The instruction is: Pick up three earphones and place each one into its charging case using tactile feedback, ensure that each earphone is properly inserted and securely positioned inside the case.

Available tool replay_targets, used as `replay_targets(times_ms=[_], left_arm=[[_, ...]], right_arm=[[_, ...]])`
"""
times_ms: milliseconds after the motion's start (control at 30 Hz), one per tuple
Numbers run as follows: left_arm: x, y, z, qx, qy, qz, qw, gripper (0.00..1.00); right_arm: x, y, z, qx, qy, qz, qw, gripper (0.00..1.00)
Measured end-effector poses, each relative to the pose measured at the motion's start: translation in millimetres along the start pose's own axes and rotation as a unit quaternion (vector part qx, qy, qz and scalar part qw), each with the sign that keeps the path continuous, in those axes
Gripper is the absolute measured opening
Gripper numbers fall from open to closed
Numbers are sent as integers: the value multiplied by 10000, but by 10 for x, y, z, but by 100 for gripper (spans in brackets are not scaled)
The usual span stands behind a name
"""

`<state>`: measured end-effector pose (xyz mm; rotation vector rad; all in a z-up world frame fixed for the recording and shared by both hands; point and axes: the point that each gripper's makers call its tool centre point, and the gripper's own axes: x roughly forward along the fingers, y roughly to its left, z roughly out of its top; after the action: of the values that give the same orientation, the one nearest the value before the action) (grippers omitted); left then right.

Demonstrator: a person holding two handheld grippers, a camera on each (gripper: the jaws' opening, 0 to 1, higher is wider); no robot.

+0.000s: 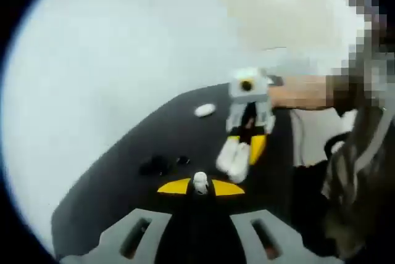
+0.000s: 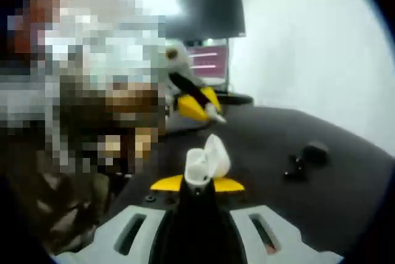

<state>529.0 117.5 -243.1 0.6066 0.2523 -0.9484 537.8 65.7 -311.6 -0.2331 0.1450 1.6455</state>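
Note:
My left gripper point(image 1: 200, 187) is shut on a small white earphone point(image 1: 200, 181) that stands between its yellow tips. In the left gripper view my right gripper point(image 1: 242, 152) hangs just beyond it over the black table point(image 1: 123, 184), holding a white charging case point(image 1: 233, 156). In the right gripper view the right gripper point(image 2: 197, 184) is shut on that case point(image 2: 207, 158), whose lid is flipped open. Farther back there, the left gripper point(image 2: 207, 110) holds the white earphone point(image 2: 216, 115) above the table. The two grippers are apart.
A black case point(image 2: 316, 152) and a small black earphone point(image 2: 294, 171) lie on the table point(image 2: 345, 202) to the right. Another white piece point(image 1: 205, 110) lies near the far edge. A dark monitor point(image 2: 213, 14) stands behind. A person's forearm point(image 1: 302, 93) holds the right gripper.

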Motion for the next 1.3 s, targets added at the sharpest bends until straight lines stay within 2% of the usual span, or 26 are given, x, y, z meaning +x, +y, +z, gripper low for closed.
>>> replay_targets(times_ms=[100,133,233,267,400,433,500,633,767,1000,1067,1100,1300], left_arm=[[20,-141,108,421,589,-615,9955,9],[33,-163,115,490,697,-742,9936,9],[118,-269,108,528,1178,-1281,9833,9],[148,-292,78,572,1423,-1410,9781,9],[304,-305,-33,719,2205,-1467,9616,9],[323,-356,-55,757,2389,-1615,9545,9],[366,-410,-49,609,2471,-1689,9522,9],[420,-382,-84,855,2710,-1622,9450,9],[425,-419,-120,780,2876,-1632,9405,9],[436,-413,-152,734,2968,-1527,9398,9],[423,-422,-169,781,3039,-1534,9370,9],[393,-421,-189,763,3178,-1532,9326,9],[421,-413,-152,859,3336,-1557,9258,9]], right_arm=[[-1,-1,0,-5,1,-1,10000,18],[-1,-3,-1,4,2,0,10000,18],[-3,-7,0,-10,5,-8,10000,18],[-3,-7,0,-12,6,-10,10000,18],[-5,-2,2,-27,1,-8,10000,18],[-6,1,3,-35,-2,-5,10000,18],[-7,2,6,-33,-9,-2,10000,18],[-7,9,14,-44,-32,22,10000,18],[-7,22,26,-53,-59,51,10000,18],[-5,25,27,-29,-71,65,9999,18],[-5,28,27,-35,-72,60,10000,18],[-5,30,26,-35,-71,62,9999,18],[-5,33,28,-57,-70,58,9999,17]])
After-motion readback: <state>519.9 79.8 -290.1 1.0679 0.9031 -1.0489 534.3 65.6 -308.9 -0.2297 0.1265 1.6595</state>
